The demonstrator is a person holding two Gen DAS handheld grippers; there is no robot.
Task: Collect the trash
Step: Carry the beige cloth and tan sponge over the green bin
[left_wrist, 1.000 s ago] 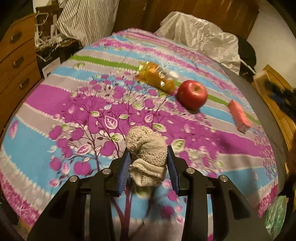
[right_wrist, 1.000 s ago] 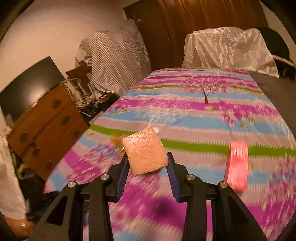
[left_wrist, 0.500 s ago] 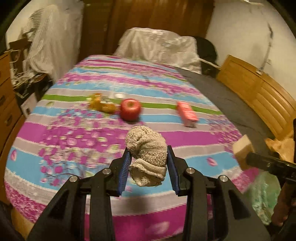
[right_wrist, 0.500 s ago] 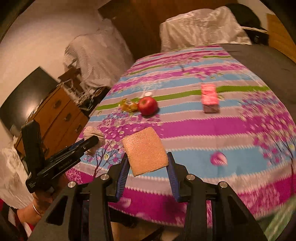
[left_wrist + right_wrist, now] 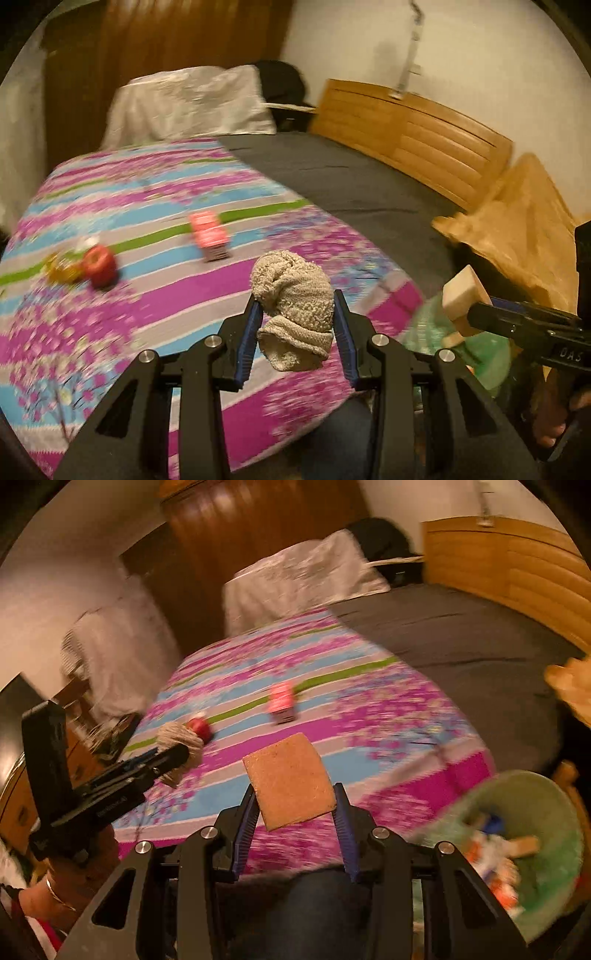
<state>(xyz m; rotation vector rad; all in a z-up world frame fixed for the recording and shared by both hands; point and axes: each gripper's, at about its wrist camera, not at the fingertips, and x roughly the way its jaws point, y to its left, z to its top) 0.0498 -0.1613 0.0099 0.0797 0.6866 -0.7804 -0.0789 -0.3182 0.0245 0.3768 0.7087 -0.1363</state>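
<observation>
My left gripper is shut on a crumpled beige cloth, held in the air over the near edge of the bed. My right gripper is shut on a flat brown sponge; it also shows in the left wrist view, off the bed's right corner. A green trash bag with wrappers inside sits low at the right, below the bed edge. The left gripper with its cloth shows at left in the right wrist view.
On the flowered bedspread lie a red apple, a yellow wrapper beside it and a pink box. A dark grey sheet covers the right half. A wooden headboard and brown paper stand right.
Both grippers have swung right and back from the bed, still holding the cloth and the sponge. The green trash bag has come into the right wrist view.
</observation>
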